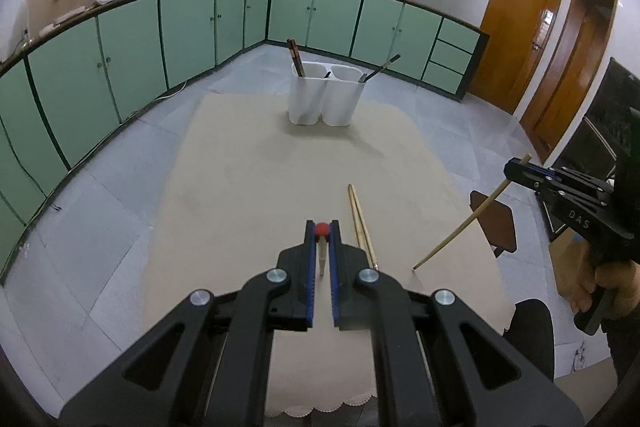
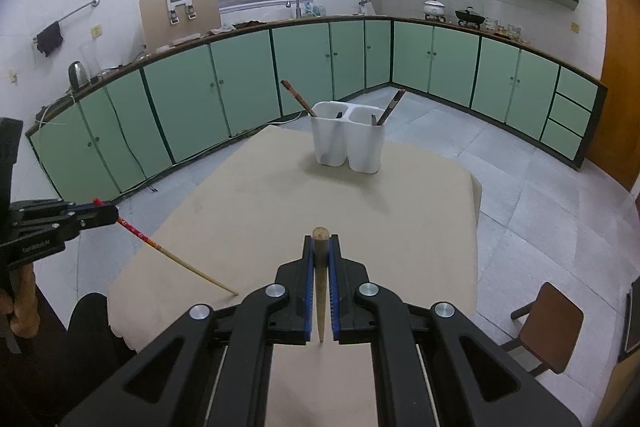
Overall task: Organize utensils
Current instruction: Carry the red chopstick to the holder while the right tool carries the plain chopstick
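Both tools grip near the thick ends: left tool [image 1: 322, 231] pinches a red-topped chopstick [image 2: 176, 259], right tool [image 2: 320, 242] a plain chopstick [image 1: 472, 217] (light, stiff, slippery); another pair [image 1: 362, 223] lies on the desk [image 1: 248, 167], holder [image 1: 325, 95] far.

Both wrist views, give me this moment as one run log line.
left gripper: shut on red-tipped chopstick | right gripper: shut on bamboo chopstick | loose chopstick on table | holder far side
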`<action>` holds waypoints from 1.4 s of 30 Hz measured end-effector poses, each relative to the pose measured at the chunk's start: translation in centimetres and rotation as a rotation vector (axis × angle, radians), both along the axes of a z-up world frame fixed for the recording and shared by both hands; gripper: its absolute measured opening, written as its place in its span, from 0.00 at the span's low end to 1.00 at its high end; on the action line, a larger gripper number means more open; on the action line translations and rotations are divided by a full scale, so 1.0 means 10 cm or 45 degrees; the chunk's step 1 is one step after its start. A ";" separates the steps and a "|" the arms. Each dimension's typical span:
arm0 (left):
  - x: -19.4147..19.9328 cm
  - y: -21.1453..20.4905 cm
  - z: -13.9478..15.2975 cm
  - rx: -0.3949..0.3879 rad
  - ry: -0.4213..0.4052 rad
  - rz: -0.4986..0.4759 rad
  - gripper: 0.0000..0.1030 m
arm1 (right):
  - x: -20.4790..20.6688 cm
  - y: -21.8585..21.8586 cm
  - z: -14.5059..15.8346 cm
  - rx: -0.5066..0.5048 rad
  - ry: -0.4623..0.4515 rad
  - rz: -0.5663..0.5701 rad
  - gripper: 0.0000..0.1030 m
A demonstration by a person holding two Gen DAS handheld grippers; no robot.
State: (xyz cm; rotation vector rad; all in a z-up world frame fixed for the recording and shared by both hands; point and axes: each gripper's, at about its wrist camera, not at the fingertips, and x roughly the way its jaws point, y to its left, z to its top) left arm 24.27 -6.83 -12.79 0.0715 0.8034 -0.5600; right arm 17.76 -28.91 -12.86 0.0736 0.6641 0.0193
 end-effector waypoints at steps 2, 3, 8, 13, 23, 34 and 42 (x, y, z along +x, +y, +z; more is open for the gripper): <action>0.00 -0.04 0.05 0.008 -0.013 -0.019 0.05 | 0.03 -0.02 0.05 -0.002 -0.002 0.005 0.07; 0.01 -0.05 0.07 0.011 -0.020 -0.029 0.05 | 0.04 -0.02 0.07 -0.001 -0.002 0.008 0.07; 0.14 -0.18 0.21 0.018 -0.010 -0.093 0.05 | 0.17 -0.09 0.23 0.019 0.024 0.031 0.07; 0.28 -0.26 0.44 0.030 -0.039 -0.121 0.05 | 0.30 -0.13 0.47 -0.009 0.048 0.062 0.07; 0.73 -0.47 1.03 0.033 -0.127 -0.158 0.05 | 0.65 -0.27 1.07 -0.042 0.044 0.067 0.07; 1.53 -0.79 1.56 -0.040 -0.202 -0.121 0.05 | 1.41 -0.54 1.58 0.025 0.012 -0.006 0.07; 2.20 -1.14 1.63 -0.055 -0.245 -0.056 0.05 | 2.10 -0.70 1.80 0.024 -0.063 -0.072 0.07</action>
